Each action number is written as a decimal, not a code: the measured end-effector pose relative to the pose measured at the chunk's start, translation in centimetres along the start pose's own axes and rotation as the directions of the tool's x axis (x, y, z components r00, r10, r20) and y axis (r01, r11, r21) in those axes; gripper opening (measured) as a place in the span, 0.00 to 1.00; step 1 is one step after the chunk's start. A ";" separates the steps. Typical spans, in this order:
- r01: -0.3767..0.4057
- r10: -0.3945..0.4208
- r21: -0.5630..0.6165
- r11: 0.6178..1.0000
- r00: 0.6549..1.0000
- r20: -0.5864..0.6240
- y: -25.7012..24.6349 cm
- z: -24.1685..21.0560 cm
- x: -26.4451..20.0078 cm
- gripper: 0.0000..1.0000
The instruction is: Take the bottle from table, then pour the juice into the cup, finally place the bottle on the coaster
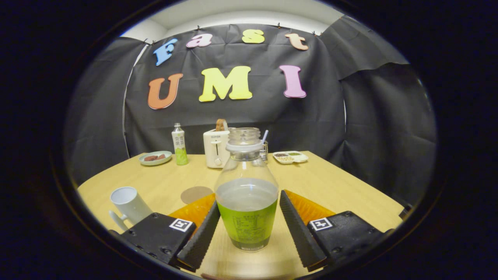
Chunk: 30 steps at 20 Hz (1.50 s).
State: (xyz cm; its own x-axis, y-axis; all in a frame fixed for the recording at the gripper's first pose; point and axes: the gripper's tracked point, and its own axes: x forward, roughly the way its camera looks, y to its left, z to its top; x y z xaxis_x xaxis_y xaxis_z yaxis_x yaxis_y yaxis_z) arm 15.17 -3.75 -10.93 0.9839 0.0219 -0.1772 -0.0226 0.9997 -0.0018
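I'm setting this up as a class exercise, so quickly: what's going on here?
A hand-held gripper is closing in on an uncapped bottle that stands on the wooden table. The bottle sits between the open jaws, which look close to its sides but not clearly pressing. Nothing is poured yet: the white cup and round coaster wait just beyond the fingers.

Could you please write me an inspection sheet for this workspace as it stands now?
Surface: wooden table, bare near the tongs.
Job's things: open bottle upright between the fingers; cup beside the left finger; coaster behind it.
Clutter: second bottle, plate, toaster, tray along the far edge.
Tongs: open, flanking the bottle; contact unclear.
Cables: nothing seen.
Surroundings: black cloth wall.
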 end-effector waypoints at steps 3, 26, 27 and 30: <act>0.012 -0.012 0.001 1.000 1.000 0.012 -0.2 0.3 -0.9 0.82; 0.102 -0.074 -0.204 0.974 0.988 0.139 -0.2 9.5 -8.0 0.81; 0.121 -0.085 -0.251 0.960 0.985 0.150 0.0 9.9 -8.1 0.81; 0.159 -0.103 -0.394 0.905 0.982 0.159 1.2 10.3 -8.3 0.81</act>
State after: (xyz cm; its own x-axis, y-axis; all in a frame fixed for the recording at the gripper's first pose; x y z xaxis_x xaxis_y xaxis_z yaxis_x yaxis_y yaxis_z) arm 8.82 -2.65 0.62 0.9966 -0.0804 -0.0173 0.0659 0.9063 -0.4175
